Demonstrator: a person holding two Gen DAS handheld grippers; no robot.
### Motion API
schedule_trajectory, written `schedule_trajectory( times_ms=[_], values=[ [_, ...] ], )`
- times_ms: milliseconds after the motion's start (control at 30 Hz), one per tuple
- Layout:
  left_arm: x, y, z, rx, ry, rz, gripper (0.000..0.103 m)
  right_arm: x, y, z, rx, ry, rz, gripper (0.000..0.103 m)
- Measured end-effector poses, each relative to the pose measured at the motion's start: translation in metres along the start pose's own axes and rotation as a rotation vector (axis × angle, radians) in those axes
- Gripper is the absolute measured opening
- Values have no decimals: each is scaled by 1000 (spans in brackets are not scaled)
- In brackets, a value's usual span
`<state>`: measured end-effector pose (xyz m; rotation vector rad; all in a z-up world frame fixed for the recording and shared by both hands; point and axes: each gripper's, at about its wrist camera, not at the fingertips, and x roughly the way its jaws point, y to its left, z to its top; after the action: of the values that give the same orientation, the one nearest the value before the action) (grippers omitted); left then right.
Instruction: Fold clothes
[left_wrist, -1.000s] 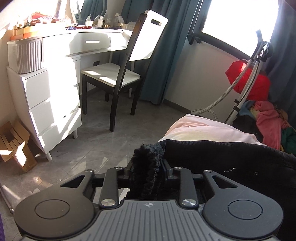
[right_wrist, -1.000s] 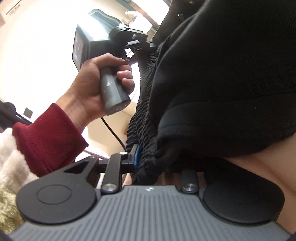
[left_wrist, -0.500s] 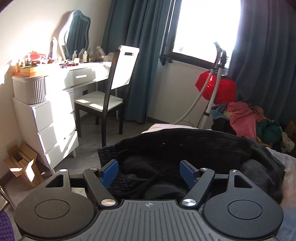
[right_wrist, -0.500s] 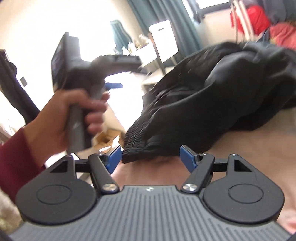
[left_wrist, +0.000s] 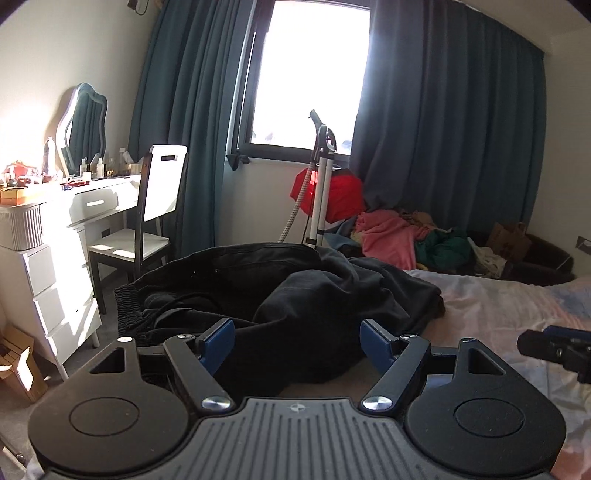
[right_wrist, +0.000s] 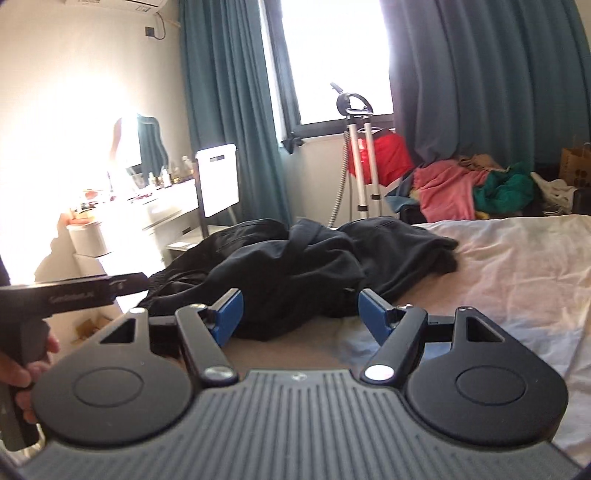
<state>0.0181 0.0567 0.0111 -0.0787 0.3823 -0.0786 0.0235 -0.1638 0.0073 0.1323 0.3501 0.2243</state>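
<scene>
Crumpled black garment (left_wrist: 280, 295) on bed (left_wrist: 498, 306), waistband pointing left.

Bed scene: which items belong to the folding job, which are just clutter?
Job:
- black garment, crumpled on the bed
- left hand-held gripper, open, empty
- right hand-held gripper, open, empty

Lying about:
- clothes pile
- garment steamer
- chair
- dresser

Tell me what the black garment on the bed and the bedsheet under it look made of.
Black garment: seemingly soft matte knit, perhaps fleece or cotton jersey; it slumps in thick folds, with a ribbed gathered waistband. Bedsheet: thin, pale woven fabric, probably cotton; matte, finely creased, with a faint faded print in the left wrist view.
</scene>
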Motion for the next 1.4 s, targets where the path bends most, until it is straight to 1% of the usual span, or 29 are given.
schedule_trajectory(
  times_ms=[67, 200, 300, 400, 533, 600, 667, 767, 800, 867, 933, 967, 1000, 1033, 1067, 1100, 1133, 1167, 1233, 1300, 1400],
  values=[
    [2, -7, -13, 4, 8, -21, 78, -5, -13, -11, 26, -11, -24, 72],
    [19, -14, -25, 28, 53, -33, 78, -13, -25, -20, 79, -36, -65, 72],
    [45, -15, -19, 39, 85, -38, 78, -13, -34, -21, 141, -45, -82, 72],
    [88, -19, -4, 30, 109, -52, 78, -7, -42, -24, 171, -32, -94, 72],
    [162, -32, 23, 31, 124, -53, 78, 10, -59, -34, 227, 15, -103, 72],
    [202, -41, 40, 36, 122, -48, 78, 19, -67, -40, 234, 31, -123, 72],
    [244, -51, 55, 43, 126, -16, 78, 31, -75, -45, 237, 56, -153, 72],
    [309, -67, 75, 81, 132, 31, 77, 52, -88, -51, 265, 83, -169, 72],
    [331, -71, 80, 88, 147, 53, 74, 59, -93, -53, 281, 88, -168, 73],
    [375, -79, 90, 97, 194, 106, 74, 76, -102, -58, 313, 105, -165, 72],
    [415, -84, 98, 113, 269, 217, 69, 93, -111, -64, 333, 129, -167, 72],
    [431, -84, 101, 104, 288, 256, 67, 102, -116, -69, 342, 143, -173, 72],
    [443, -83, 104, 90, 298, 268, 68, 111, -121, -73, 351, 160, -182, 72],
    [454, -81, 107, 77, 309, 273, 63, 119, -125, -78, 364, 180, -188, 72],
    [462, -80, 109, 73, 318, 269, 50, 126, -129, -81, 378, 199, -188, 72],
    [467, -81, 109, 83, 325, 258, 42, 132, -132, -84, 392, 210, -183, 72],
    [469, -82, 108, 98, 330, 247, 37, 137, -134, -87, 404, 218, -179, 72],
    [468, -86, 108, 120, 331, 230, 21, 140, -135, -88, 407, 222, -177, 72],
    [456, -95, 106, 169, 313, 193, 17, 146, -135, -91, 408, 235, -180, 72],
    [434, -106, 106, 213, 268, 163, 14, 146, -134, -92, 412, 237, -177, 72],
    [378, -119, 107, 250, 182, 111, 11, 137, -132, -89, 398, 219, -184, 72]
  ],
)
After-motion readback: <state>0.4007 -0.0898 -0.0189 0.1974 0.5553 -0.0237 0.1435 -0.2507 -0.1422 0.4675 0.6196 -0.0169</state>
